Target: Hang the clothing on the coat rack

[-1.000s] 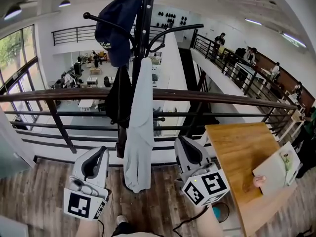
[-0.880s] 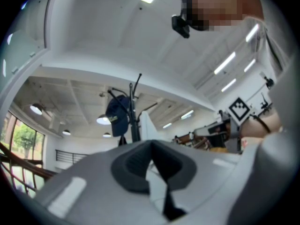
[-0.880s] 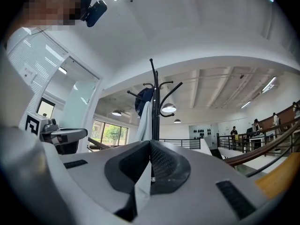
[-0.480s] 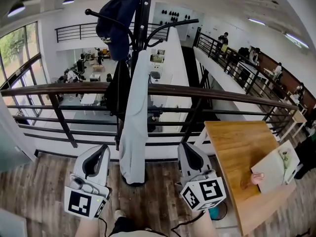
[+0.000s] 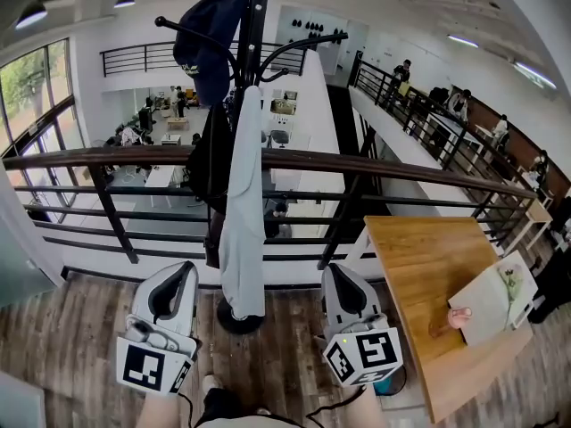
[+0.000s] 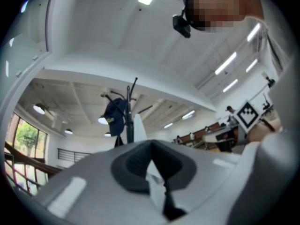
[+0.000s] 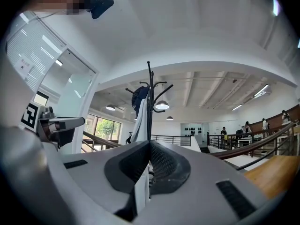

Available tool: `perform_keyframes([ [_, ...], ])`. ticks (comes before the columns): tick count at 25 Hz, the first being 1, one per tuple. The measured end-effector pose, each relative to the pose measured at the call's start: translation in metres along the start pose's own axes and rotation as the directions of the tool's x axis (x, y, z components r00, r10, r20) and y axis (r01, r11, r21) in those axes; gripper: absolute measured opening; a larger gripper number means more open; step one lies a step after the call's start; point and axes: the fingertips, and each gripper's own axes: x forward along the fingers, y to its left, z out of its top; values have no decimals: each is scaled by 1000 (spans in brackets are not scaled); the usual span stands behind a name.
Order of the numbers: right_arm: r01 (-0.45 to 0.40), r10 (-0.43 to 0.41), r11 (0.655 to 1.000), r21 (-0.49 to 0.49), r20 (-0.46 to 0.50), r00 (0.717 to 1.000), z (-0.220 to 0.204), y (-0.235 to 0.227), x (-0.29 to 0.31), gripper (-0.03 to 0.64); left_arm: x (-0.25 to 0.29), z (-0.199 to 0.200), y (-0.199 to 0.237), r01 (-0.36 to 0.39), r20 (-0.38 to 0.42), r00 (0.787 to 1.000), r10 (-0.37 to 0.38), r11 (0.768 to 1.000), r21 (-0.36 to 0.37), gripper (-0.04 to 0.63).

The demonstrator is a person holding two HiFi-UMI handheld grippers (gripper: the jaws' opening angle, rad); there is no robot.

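Observation:
A black coat rack stands before the railing, its round base on the wood floor. A long pale grey garment hangs from it, with a navy cap on a top hook and a black garment behind. My left gripper and right gripper sit low on either side of the base, both shut and holding nothing. The rack and grey garment rise above my left gripper. The rack and garment show above my right gripper.
A dark railing runs across behind the rack, with an open atrium beyond it. A wooden table stands at the right, with a pale board and a person's hand on it. Several people sit along the far balcony.
The view has shifted, so the rack's base now shows and the grey garment sits higher and further left. Both grippers stay low and shut. The hand on the table moved slightly.

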Motion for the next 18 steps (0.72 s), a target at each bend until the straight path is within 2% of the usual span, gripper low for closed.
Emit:
perform_keyframes([
  [9,38,-38,999,-19,2,999,1,-1,-24,2,-17,3,-12,-11,0,1000,11,1000,-8,5],
  [18,30,-30,999,-15,2,1000,2,4,-39,2,-31,9,-19,-27,-3,1000,27,1000,1,5],
])
